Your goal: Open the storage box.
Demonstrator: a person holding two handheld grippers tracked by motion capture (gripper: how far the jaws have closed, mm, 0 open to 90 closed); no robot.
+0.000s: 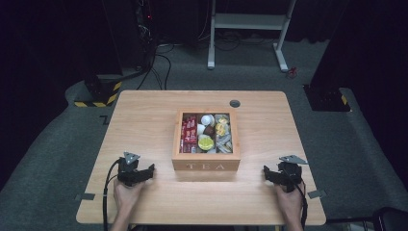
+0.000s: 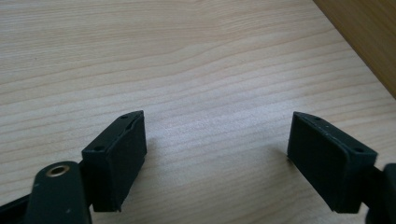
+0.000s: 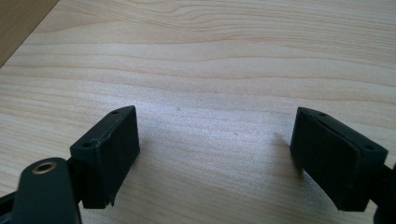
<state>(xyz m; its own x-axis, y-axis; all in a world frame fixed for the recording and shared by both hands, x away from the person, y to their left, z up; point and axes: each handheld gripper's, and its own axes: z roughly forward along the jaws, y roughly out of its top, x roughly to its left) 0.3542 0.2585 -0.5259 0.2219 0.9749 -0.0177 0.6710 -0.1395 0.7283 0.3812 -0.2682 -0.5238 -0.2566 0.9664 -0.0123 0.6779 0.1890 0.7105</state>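
On pale wood-grain table (image 1: 144, 120), square tea box (image 1: 206, 166).

Pale wood-grain table (image 1: 144, 110), smooth and faintly sheened. Darker matt wooden box (image 1: 206, 165) lettered TEA. Matt black plastic on left gripper (image 2: 217, 156) and right gripper (image 3: 215, 156), each with a brass-coloured metal insert.

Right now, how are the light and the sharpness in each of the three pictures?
High view: the table is lit, the room around it very dark, the tea box small and soft. Left gripper view: even light, sharp wood grain, soft shadows beside the open jaws. Right gripper view: the same, with grain blurring slightly far off.
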